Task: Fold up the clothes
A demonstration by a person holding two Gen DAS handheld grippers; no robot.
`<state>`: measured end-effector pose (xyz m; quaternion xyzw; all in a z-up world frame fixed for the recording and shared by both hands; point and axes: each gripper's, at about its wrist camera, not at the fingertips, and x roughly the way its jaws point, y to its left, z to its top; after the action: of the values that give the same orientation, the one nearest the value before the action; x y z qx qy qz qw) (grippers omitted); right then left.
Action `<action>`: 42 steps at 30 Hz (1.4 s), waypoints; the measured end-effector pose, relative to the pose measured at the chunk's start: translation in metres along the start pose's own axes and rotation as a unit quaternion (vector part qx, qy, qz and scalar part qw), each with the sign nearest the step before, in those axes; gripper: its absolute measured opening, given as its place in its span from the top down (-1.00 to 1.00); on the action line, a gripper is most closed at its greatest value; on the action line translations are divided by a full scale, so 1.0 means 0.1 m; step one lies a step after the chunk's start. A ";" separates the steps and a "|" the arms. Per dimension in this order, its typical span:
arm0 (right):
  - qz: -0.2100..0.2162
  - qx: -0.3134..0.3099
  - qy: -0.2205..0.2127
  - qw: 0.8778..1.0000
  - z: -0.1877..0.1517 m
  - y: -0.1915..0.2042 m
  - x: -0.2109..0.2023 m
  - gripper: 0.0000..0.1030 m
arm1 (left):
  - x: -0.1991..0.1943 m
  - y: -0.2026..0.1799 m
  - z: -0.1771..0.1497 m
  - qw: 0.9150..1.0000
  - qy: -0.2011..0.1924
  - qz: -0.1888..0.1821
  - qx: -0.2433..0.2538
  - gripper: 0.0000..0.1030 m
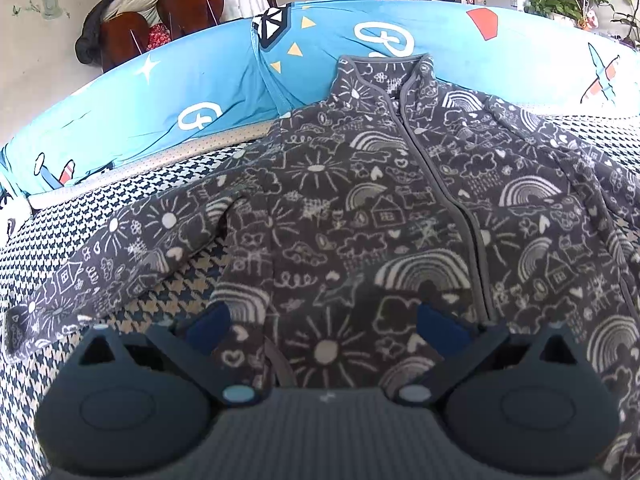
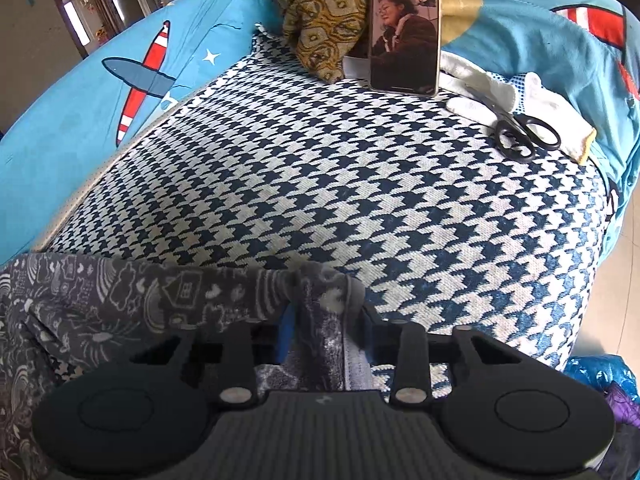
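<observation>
Two tools are at work on a grey fleece jacket (image 1: 360, 200) printed with white doodles of suns, rainbows and houses. It lies front-up and zipped on a blue-and-white houndstooth cushion (image 2: 340, 184), collar toward the blue cartoon-print cover (image 1: 160, 92) behind, one sleeve (image 1: 120, 256) stretched out to the left of the left wrist view. The left tool (image 1: 320, 326) hangs over the lower front of the jacket with its jaws spread wide and nothing between them; its blue pads (image 1: 210, 326) sit apart, above the fabric. The right tool (image 2: 320, 320) is closed down on a bunched fold of the jacket's edge, the cloth pinched between its pads and rising in a small hump just beyond them. Farther along the cushion a phone (image 2: 404, 28) stands upright against a yellow patterned cloth (image 2: 324, 20), and black-handled scissors (image 2: 524, 132) lie on white cloth (image 2: 492, 84) near the far right corner
</observation>
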<state>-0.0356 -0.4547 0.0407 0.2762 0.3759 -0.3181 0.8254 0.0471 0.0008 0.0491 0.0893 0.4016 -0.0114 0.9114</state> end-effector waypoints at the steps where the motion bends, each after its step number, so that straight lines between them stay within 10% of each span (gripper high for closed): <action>1: 0.010 0.006 0.002 1.000 0.00 0.00 0.00 0.75 | 0.00 0.00 -0.01 1.000 0.001 0.000 0.000 -1.00; 22: 0.206 0.003 -0.076 0.976 0.06 0.78 -0.29 0.76 | 0.08 -0.14 -0.06 1.000 0.015 -0.006 0.017 -1.00; 42: 0.363 -0.051 -0.069 0.928 -0.12 2.17 -0.29 0.76 | 0.15 0.20 -0.03 0.999 0.039 0.005 -0.037 -1.00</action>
<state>0.1032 -0.2969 0.1037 0.3283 0.2076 0.0052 0.9214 0.0568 0.0219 0.0396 0.0575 0.4363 0.0117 0.8979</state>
